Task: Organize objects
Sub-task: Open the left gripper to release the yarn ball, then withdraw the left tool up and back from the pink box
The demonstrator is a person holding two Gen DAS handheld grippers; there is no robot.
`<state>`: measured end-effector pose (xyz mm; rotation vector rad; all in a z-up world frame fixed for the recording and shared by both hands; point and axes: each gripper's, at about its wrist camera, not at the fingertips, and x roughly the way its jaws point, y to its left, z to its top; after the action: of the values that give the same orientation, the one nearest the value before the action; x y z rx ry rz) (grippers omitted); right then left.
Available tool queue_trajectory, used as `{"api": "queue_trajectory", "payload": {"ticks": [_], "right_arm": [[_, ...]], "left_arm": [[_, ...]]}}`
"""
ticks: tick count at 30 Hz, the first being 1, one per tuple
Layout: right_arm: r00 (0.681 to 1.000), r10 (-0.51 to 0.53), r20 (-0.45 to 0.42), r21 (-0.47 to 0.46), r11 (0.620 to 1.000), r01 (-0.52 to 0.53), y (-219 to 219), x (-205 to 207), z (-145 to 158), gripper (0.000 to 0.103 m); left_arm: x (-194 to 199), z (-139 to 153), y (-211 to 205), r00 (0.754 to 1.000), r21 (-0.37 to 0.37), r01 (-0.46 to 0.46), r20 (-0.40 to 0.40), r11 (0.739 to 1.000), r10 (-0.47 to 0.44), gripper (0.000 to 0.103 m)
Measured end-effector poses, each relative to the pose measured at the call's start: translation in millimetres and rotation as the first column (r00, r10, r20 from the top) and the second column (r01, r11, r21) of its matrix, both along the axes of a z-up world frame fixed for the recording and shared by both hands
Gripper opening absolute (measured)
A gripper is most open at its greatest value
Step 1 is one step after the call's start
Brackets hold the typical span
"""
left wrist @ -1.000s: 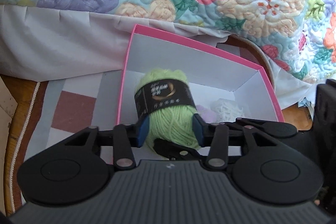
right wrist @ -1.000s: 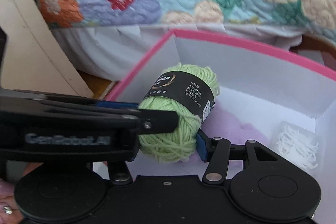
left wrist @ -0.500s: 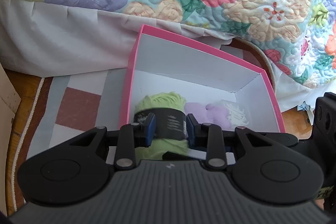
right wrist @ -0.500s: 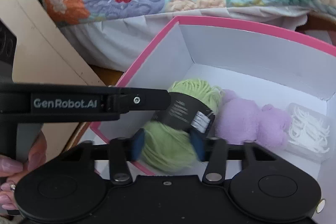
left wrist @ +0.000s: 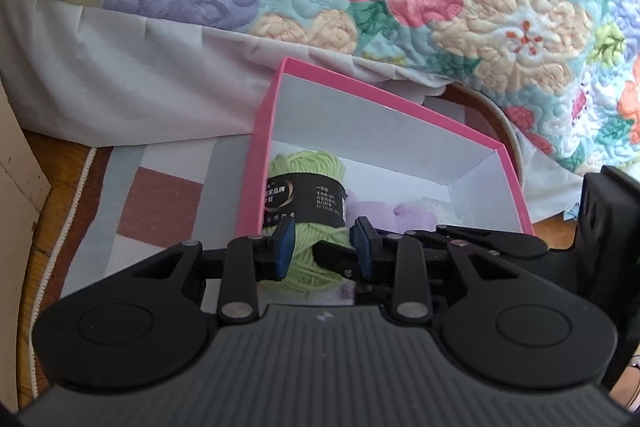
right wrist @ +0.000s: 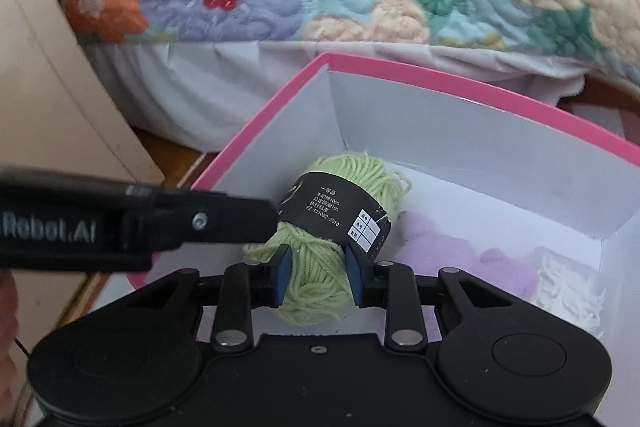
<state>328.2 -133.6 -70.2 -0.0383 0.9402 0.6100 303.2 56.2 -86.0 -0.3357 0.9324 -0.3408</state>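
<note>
The green yarn point(right wrist: 320, 255) lay in the pink box point(right wrist: 256, 131) at its left end, long axis running toward 1 o'clock. The right gripper point(right wrist: 316, 277) pinched its near end; the left gripper point(left wrist: 322, 253), pads narrowly apart, straddled it from 9 o'clock, grip unclear. Both pointed steeply downward.

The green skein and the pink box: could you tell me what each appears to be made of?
The green skein looks like soft, matte wool or acrylic yarn, with loose twisted strands, wrapped in a glossy black paper band. The pink box appears to be stiff cardboard: thin flat walls, smooth white inside, pink edges.
</note>
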Motion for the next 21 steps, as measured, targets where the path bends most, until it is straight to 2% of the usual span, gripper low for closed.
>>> {"api": "queue_trajectory", "payload": {"ticks": [4,10,12,16,18,21], "right_arm": [[0.999,0.003,0.047,0.008,1.0,-0.003,-17.6,-27.8,11.8,0.041],[0.993,0.008,0.119,0.024,1.0,-0.011,-42.4,-61.5,39.0,0.05],[0.992,-0.003,0.125,0.021,1.0,0.0,-47.9,-67.5,46.9,0.051],[0.991,-0.016,0.133,0.027,1.0,0.013,-60.8,-81.2,58.9,0.053],[0.99,-0.022,0.138,0.019,1.0,0.019,-64.8,-86.0,64.4,0.054],[0.99,-0.014,0.137,0.016,1.0,0.011,-70.6,-92.5,73.8,0.056]], "left_arm": [[-2.7,-0.1,-0.9,1.0,0.0,-0.017,-0.023,1.0,0.017,0.039],[-13.0,7.9,-1.3,1.0,0.049,-0.018,-0.02,0.999,0.019,0.049],[-17.4,12.6,-2.5,0.999,0.075,-0.032,-0.017,0.997,0.034,0.059],[-24.5,24.7,-3.8,0.999,0.119,-0.048,-0.016,0.992,0.05,0.062],[-29.6,32.8,-5.5,0.998,0.145,-0.059,-0.005,0.988,0.061,0.07],[-36.4,41.4,-11.7,0.999,0.179,-0.031,-0.033,0.983,0.038,0.075]]}}
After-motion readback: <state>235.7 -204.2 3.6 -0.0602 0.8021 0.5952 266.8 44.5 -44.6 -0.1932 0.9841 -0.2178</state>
